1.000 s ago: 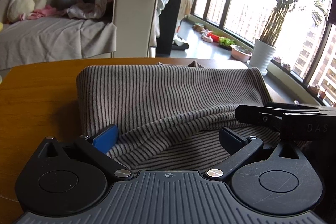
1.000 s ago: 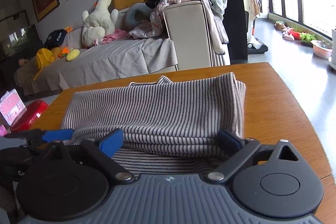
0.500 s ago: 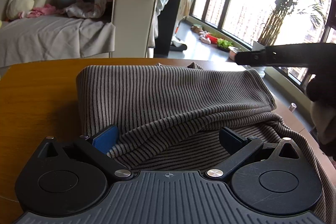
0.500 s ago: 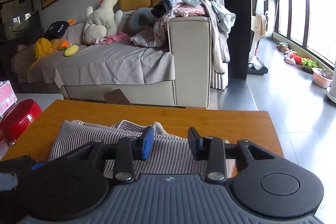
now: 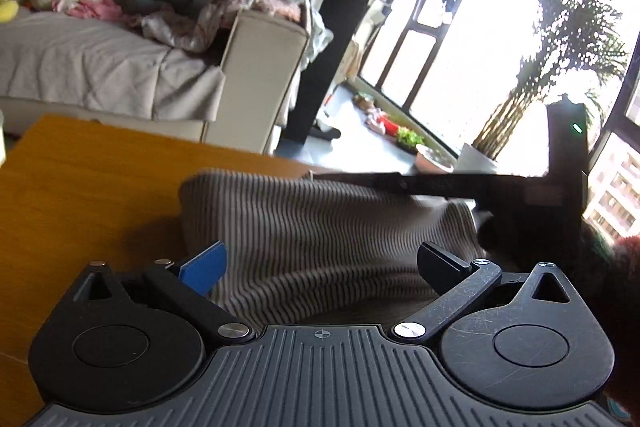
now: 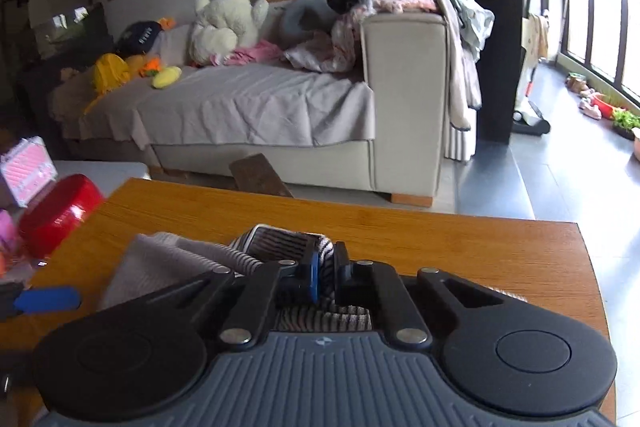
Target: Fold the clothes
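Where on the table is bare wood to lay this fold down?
Bare wood runs left of the striped garment to the table edge, and as a band beyond it toward the sofa. Crowded: the middle, where the right gripper pinches cloth and the left gripper sits open over it.

Two wrist fisheyes, low over table (image 5: 92,179), close, both w/ sofa (image 6: 400,99) beyond.

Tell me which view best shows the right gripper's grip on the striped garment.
Right wrist view: the right gripper is shut on a bunch of the striped garment. The left wrist view shows it only side-on and blurred.
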Available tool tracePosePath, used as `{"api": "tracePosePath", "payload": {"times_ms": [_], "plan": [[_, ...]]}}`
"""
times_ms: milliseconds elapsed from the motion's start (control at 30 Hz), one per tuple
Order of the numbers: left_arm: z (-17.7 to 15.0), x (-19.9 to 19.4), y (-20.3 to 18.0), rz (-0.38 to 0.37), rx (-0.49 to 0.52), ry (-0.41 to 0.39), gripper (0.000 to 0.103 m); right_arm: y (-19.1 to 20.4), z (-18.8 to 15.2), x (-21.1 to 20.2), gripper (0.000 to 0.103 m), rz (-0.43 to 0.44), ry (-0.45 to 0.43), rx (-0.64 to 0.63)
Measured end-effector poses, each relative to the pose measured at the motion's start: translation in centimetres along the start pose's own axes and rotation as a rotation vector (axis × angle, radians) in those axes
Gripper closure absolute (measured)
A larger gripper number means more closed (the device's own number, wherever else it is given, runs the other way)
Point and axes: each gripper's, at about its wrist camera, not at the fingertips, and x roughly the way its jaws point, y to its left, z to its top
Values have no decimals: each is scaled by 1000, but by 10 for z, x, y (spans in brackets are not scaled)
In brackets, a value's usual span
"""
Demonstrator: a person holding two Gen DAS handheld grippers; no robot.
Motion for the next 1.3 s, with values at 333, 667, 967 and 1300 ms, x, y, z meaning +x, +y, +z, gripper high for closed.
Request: {"api": "tracePosePath", "payload": {"times_ms": [333, 667, 967, 1300], "plan": [[36, -45, -21, -34, -1, -88, 0, 25, -101, -127, 97, 129, 82, 85], [-8, -32, -41, 25, 154, 133, 18, 29, -125, -187, 91, 92, -26, 52], [-48, -39, -1, 69, 159, 299, 14, -6, -138, -159, 69, -157, 87, 59], [-3, -70, 13, -105, -91, 239, 13, -24, -130, -199, 38, -82, 22, 259]]}}
